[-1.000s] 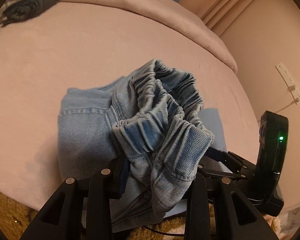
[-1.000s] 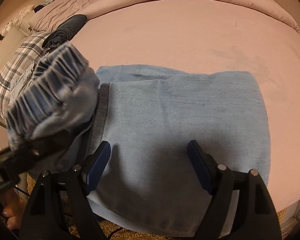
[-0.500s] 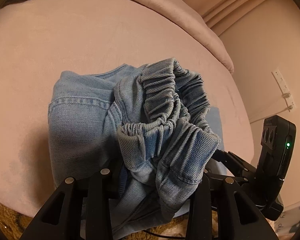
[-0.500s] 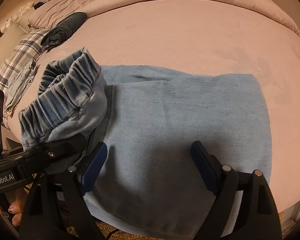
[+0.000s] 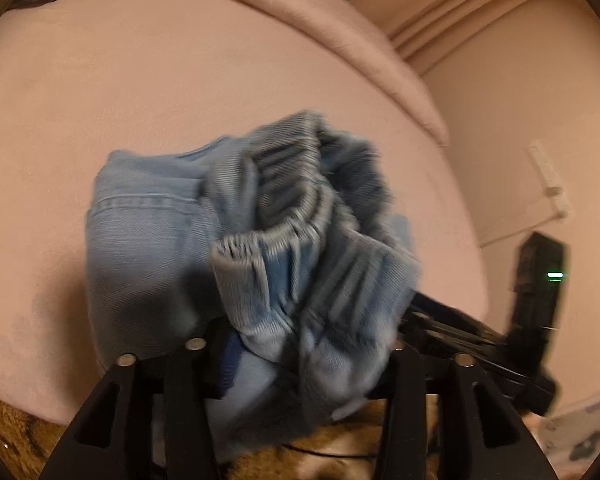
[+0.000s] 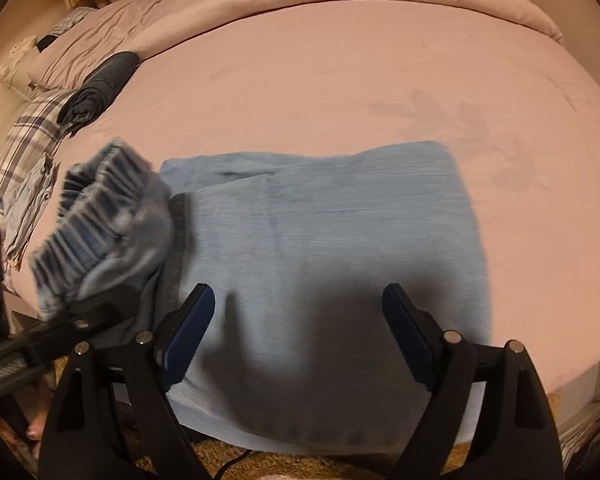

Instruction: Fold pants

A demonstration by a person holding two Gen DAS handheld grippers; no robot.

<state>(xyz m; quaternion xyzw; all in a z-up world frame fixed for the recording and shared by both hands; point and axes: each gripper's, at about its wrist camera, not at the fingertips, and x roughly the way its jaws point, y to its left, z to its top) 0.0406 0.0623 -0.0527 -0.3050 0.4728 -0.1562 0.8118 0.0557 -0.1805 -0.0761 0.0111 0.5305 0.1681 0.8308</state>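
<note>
Light blue denim pants (image 6: pixel 332 240) lie folded flat on the pink bed, near its front edge. My left gripper (image 5: pixel 308 354) is shut on the bunched elastic waistband (image 5: pixel 300 248) and holds it lifted above the flat part; the waistband also shows in the right wrist view (image 6: pixel 100 224), at the left end of the pants. My right gripper (image 6: pixel 296 332) is open and empty, hovering over the flat denim near the bed's front edge. It shows at the lower right of the left wrist view (image 5: pixel 480 332).
The pink bed (image 6: pixel 340 80) stretches away behind the pants. A dark rolled garment (image 6: pixel 100 88) and plaid fabric (image 6: pixel 28 140) lie at its far left. A wall power strip (image 5: pixel 548 176) is at the right. Brown shaggy carpet (image 6: pixel 220 456) lies below the bed edge.
My left gripper has carried the bunched waistband a little forward and up over the folded part; the image is motion-blurred. My right gripper stays open over the denim.
</note>
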